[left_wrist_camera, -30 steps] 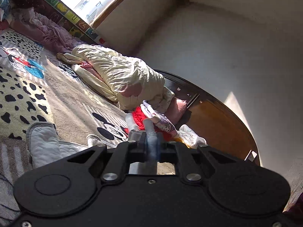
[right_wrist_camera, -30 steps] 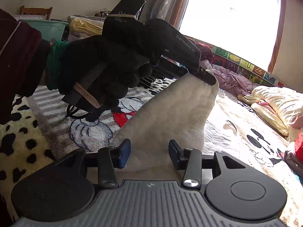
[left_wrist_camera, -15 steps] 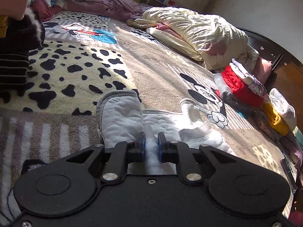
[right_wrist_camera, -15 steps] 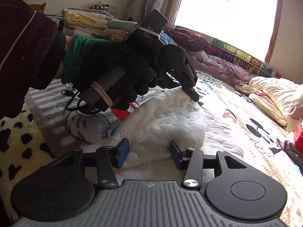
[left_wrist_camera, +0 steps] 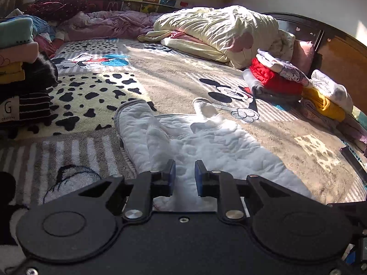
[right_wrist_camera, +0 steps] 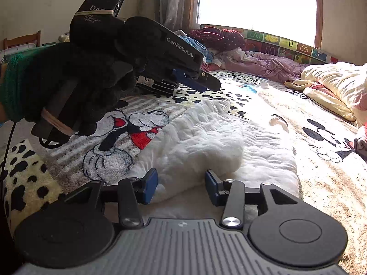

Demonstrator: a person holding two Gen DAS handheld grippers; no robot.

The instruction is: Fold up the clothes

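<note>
A white quilted fleece garment (left_wrist_camera: 206, 142) lies on the cartoon-print bed blanket, partly folded over itself; it also shows in the right wrist view (right_wrist_camera: 206, 142). My left gripper (left_wrist_camera: 184, 178) is open just above the garment's near part, holding nothing. In the right wrist view the left gripper (right_wrist_camera: 197, 82), held by a black-gloved hand, hovers above the garment's far edge. My right gripper (right_wrist_camera: 181, 185) is open, its pads on either side of the garment's near folded edge, not closed on it.
A stack of folded clothes (left_wrist_camera: 20, 68) stands at the left. Another pile of folded clothes (left_wrist_camera: 286, 82) lies at the right by the dark headboard. A cream duvet (left_wrist_camera: 218, 32) and purple bedding (left_wrist_camera: 110, 23) lie at the back under the window.
My left gripper lowered the garment's edge onto the bed, opened and let go. The garment now lies folded over. My right gripper stayed open in place.
</note>
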